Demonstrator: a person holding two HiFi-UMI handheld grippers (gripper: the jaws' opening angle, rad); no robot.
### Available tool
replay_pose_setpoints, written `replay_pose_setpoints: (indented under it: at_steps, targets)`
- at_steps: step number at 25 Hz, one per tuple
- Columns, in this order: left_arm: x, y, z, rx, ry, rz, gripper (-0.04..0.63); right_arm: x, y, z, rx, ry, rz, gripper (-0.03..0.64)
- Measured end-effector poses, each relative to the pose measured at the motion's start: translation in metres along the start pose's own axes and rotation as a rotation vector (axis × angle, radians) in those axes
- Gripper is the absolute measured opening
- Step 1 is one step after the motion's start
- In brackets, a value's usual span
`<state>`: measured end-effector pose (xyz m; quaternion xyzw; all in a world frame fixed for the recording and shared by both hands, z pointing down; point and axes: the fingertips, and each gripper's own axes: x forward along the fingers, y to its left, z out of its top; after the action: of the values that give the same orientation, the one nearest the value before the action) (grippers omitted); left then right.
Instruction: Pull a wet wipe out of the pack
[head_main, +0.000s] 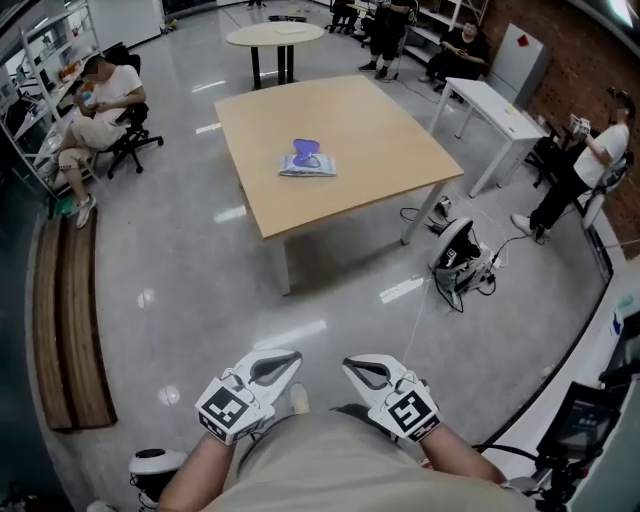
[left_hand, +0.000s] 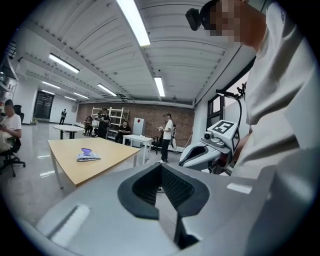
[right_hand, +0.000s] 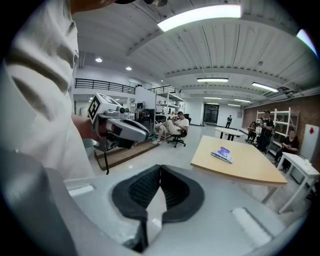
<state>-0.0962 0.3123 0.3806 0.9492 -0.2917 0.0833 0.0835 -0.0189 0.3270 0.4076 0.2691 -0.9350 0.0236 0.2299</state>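
Purple-white wipe pack (head_main: 307, 160), print illegible, wooden table (head_main: 390, 140)

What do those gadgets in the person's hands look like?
The left tongs and right tongs match: pale grey plastic shells that taper to a point, lined inside with black ribbed pads. Each carries a white cube printed with black square markers. The person wears a light top, and the forearms are uncovered.

Bright ceiling strip lights (left_hand: 134, 22), glare streaks on glossy floor (head_main: 180, 250), strong fisheye bending, dark corners
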Motion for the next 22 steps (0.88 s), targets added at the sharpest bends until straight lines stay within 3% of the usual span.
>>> replay_pose_setpoints:
  at_steps: [6, 12, 16, 22]
  targets:
    - [-0.006, 0.05, -0.001, -0.017, 0.017, 0.02, 0.006, 0.052, -0.011, 0.035, -0.019, -0.017, 0.033, 0.003]
    - [0.016, 0.093, -0.002, -0.022, 0.038, 0.033, 0.006, 0.084, -0.053, 0.039, -0.004, 0.001, 0.05, 0.003]
    - [0.053, 0.126, 0.005, 0.028, 0.09, 0.052, 0.006, 0.103, -0.099, 0.039, 0.001, -0.003, 0.071, 0.003]
    - [0.143, 0.176, 0.033, 0.031, 0.089, 0.046, 0.006, 0.12, -0.199, 0.032, -0.029, -0.027, 0.08, 0.003]
